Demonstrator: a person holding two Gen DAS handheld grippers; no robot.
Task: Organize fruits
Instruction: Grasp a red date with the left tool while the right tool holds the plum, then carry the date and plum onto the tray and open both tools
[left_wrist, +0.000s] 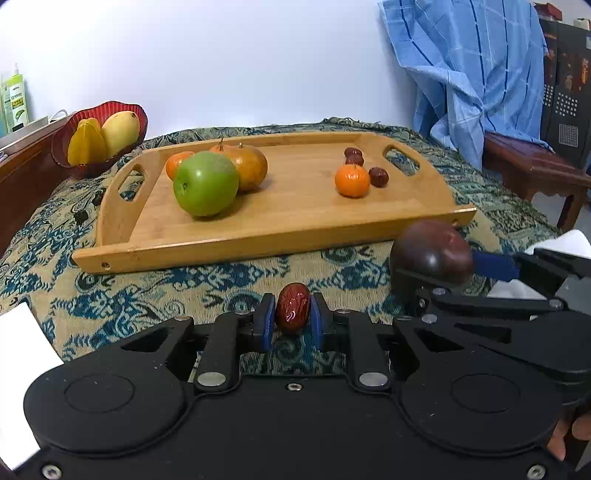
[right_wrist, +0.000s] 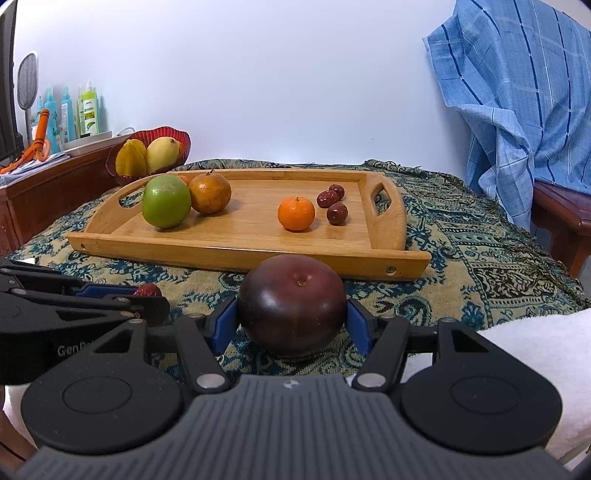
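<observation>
My left gripper (left_wrist: 293, 314) is shut on a red date (left_wrist: 293, 311), in front of the wooden tray (left_wrist: 266, 236). My right gripper (right_wrist: 291, 317) is shut on a dark purple plum (right_wrist: 291, 304), also before the tray (right_wrist: 236, 251); it shows in the left wrist view (left_wrist: 430, 254). On the tray lie a green apple (left_wrist: 205, 183), a brown-orange fruit (left_wrist: 249, 166), a tangerine (left_wrist: 352, 180), a second tangerine (left_wrist: 175, 162) behind the apple, and three dates (left_wrist: 377, 176).
A red bowl (left_wrist: 61, 144) with a mango (left_wrist: 120, 131) and a starfruit (left_wrist: 85, 142) stands at the back left. A patterned cloth (left_wrist: 229, 280) covers the table. A blue cloth (left_wrist: 472, 74) hangs over a wooden chair (left_wrist: 535, 173) at the right. Bottles (right_wrist: 86, 107) stand far left.
</observation>
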